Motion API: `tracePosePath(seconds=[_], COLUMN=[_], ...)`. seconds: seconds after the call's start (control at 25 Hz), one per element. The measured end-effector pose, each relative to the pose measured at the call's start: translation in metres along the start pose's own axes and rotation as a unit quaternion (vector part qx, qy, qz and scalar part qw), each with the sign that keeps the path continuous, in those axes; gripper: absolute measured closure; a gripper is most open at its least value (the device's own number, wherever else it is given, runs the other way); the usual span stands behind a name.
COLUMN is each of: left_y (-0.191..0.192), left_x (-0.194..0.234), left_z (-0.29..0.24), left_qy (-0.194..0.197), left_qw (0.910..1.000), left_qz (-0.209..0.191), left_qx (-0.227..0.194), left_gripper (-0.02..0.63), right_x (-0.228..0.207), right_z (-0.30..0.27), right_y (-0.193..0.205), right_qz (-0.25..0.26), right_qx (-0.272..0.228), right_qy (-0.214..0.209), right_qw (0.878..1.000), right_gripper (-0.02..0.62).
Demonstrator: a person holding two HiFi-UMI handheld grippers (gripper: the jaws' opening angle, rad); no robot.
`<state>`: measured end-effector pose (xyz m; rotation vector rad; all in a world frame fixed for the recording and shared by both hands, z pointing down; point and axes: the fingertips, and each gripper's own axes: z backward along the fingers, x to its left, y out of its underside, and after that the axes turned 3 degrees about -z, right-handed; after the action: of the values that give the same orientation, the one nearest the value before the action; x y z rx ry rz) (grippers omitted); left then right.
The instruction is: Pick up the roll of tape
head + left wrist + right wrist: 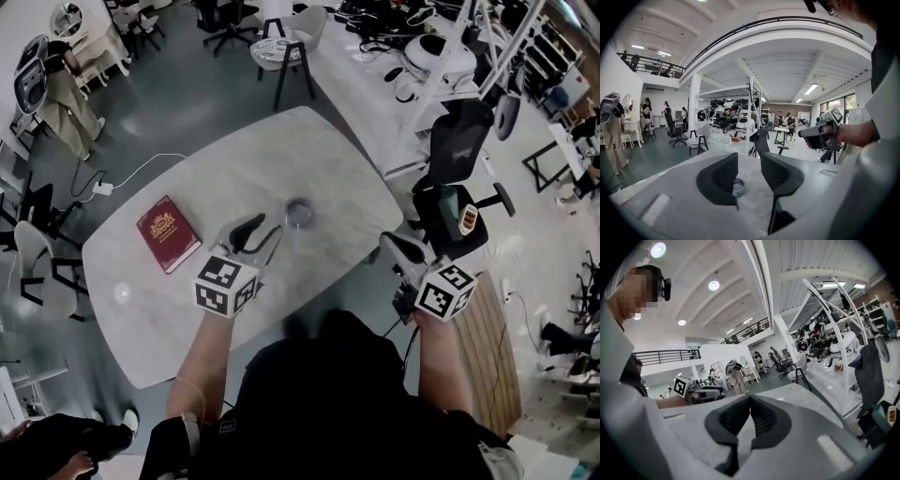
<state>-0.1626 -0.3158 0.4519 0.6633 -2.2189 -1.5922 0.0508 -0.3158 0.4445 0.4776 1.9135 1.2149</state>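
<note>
Red book [169, 234] lies flat on the left part of the marble table [309, 155], well apart from everything else. Your left gripper [264, 230] hangs over the table's middle with its jaws wide apart and nothing pinched, tips aimed at the roll of tape [299, 212]. The roll lies flat near the table's centre, just beyond those tips and not touched. In the left gripper view it shows low in the gap between the jaws, partly behind the left-hand one, on the tabletop ahead. Your right gripper [405, 247] is at the table's right edge, well apart from the tape. The right gripper view shows its jaws closed tip to tip, with nothing between them.
</note>
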Motion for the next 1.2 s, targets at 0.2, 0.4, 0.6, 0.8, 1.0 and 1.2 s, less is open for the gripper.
tracePosePath(seconds=[0.2, 0.4, 0.6, 0.8, 1.0, 1.2], left_y=[0.004, 0.013, 0.027, 0.046, 0.079, 0.117], left_x=[0.012, 0.018, 0.020, 0.022, 0.014, 0.008], left_z=[-0.021, -0.051, -0.085, -0.121, -0.154, -0.173], left_qy=[0.013, 0.021, 0.033, 0.047, 0.084, 0.115], left_qw=[0.9997, 0.9982, 0.9951, 0.9897, 0.9755, 0.9574], left_qz=[-0.011, -0.028, -0.033, -0.047, -0.082, -0.107], left_qx=[0.019, 0.050, 0.088, 0.127, 0.186, 0.243], left_gripper=[0.446, 0.446, 0.446, 0.446, 0.437, 0.433], right_x=[-0.011, -0.031, -0.055, -0.080, -0.105, -0.117], right_z=[-0.025, -0.045, -0.061, -0.072, -0.074, -0.074], right_y=[-0.003, -0.012, -0.012, -0.009, -0.001, 0.007], right_qz=[-0.006, -0.011, -0.022, -0.036, -0.054, -0.070], right_qx=[0.019, 0.026, 0.039, 0.050, 0.057, 0.061], right_qy=[-0.011, -0.028, -0.044, -0.050, -0.043, -0.042], right_qw=[1.000, 0.999, 0.998, 0.997, 0.996, 0.995], right_gripper=[0.592, 0.592, 0.592, 0.592, 0.592, 0.592])
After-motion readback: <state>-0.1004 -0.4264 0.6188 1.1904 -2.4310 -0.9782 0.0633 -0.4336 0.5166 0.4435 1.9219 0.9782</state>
